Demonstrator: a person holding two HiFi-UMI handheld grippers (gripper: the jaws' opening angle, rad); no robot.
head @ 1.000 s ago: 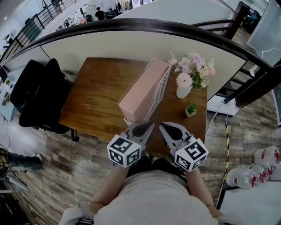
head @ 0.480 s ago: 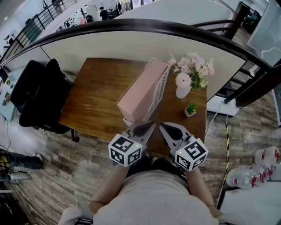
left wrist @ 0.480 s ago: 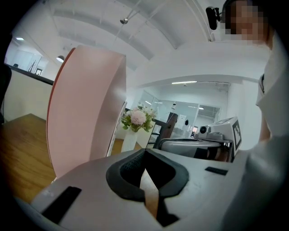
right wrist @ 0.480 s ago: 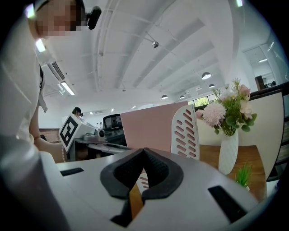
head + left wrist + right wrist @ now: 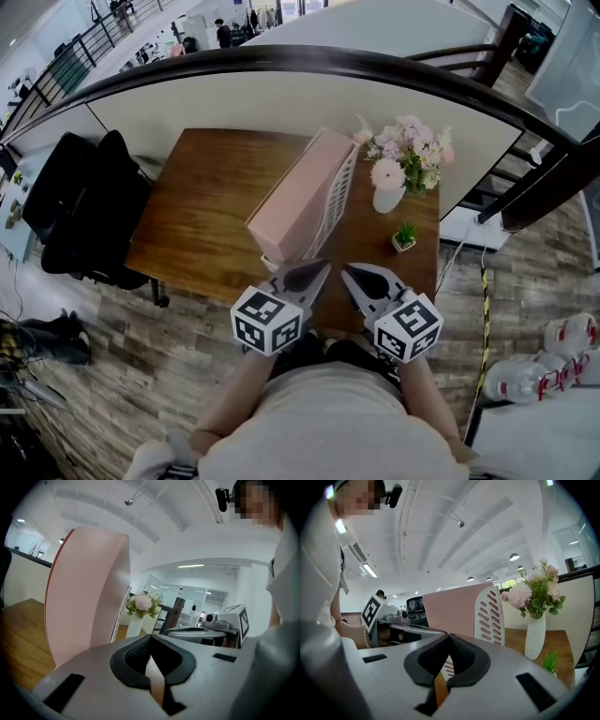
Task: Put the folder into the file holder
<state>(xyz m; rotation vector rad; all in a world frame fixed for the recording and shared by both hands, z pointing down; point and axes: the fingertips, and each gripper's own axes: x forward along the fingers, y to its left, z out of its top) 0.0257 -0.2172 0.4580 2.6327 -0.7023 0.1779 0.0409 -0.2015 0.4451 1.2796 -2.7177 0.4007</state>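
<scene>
Both left tongs [image 5: 317, 270] and right tongs [image 5: 347, 272] stay shut.

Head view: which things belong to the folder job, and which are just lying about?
Job: pink folder, white file holder, left gripper, right gripper.
Lying about: flower vase, small potted plant, black chair.

Bystander's leg [image 5: 47, 336] lower left shifted; table [image 5: 206, 216] slightly lower in head view.
</scene>
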